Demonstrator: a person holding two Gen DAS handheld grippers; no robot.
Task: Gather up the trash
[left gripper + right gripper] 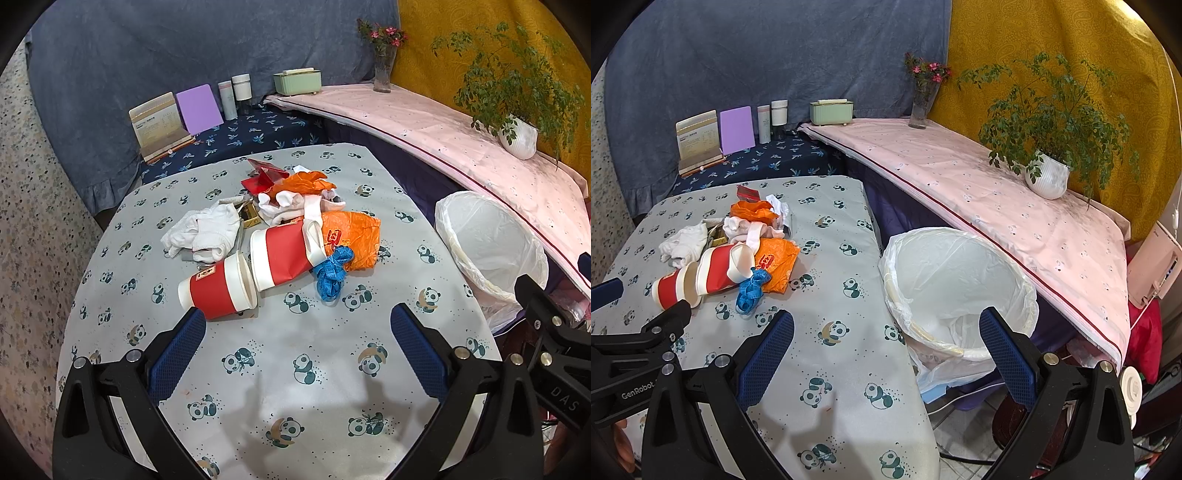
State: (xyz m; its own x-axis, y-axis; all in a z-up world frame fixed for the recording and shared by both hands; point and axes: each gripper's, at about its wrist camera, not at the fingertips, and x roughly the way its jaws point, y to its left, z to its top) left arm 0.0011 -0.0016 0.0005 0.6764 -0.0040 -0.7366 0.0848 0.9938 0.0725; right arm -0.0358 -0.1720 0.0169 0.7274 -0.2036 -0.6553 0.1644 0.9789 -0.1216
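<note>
Both cameras look forward and down past their spread fingers, close above the table. Left faces the trash pile; right faces the bin. Both views share pile and bin.

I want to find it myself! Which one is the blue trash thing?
Look at the panda tablecloth and find the trash pile in its middle. At the pile's near edge, beside the orange bag, lies the crumpled blue piece, the only blue scrap there.
</note>
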